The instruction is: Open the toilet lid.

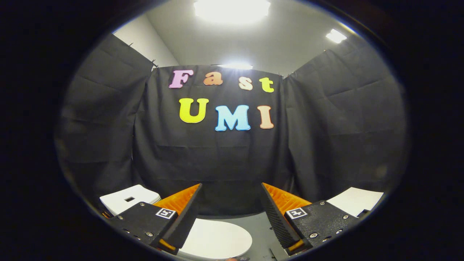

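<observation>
The white toilet lid [215,239] lies flat and closed, low between my fingers and a little toward the left one. My gripper [231,190] is held above it, open, its two fingers spread wide with nothing between them. The fingertips point at the black cloth wall beyond the toilet, well above the lid. The lid's near part is hidden under the left finger [185,210].
A white box-like object [128,199] with a small dark slot sits behind the left finger. A white flat panel [357,201] lies beyond the right finger. Grey floor [259,226] shows right of the lid. Black cloth walls close in on three sides.
</observation>
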`<action>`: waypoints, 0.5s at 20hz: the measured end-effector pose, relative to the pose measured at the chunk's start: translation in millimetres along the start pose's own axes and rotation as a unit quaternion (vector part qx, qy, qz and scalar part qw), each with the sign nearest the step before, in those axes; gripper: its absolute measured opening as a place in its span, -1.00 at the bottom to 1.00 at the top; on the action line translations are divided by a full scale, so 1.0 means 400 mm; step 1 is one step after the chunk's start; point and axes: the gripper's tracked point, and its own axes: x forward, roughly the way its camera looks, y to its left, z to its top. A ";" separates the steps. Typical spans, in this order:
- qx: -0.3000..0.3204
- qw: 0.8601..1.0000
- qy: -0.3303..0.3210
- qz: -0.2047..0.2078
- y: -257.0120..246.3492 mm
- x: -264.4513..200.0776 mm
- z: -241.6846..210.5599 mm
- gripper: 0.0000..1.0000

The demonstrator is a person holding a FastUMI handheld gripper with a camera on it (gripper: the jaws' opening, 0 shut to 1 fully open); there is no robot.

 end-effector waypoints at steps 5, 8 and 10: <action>0.044 0.999 0.017 -0.012 -0.019 0.015 -0.037 0.89; 0.049 0.998 0.028 -0.026 -0.043 0.020 -0.064 0.89; 0.061 0.996 0.044 -0.045 -0.069 0.028 -0.094 0.88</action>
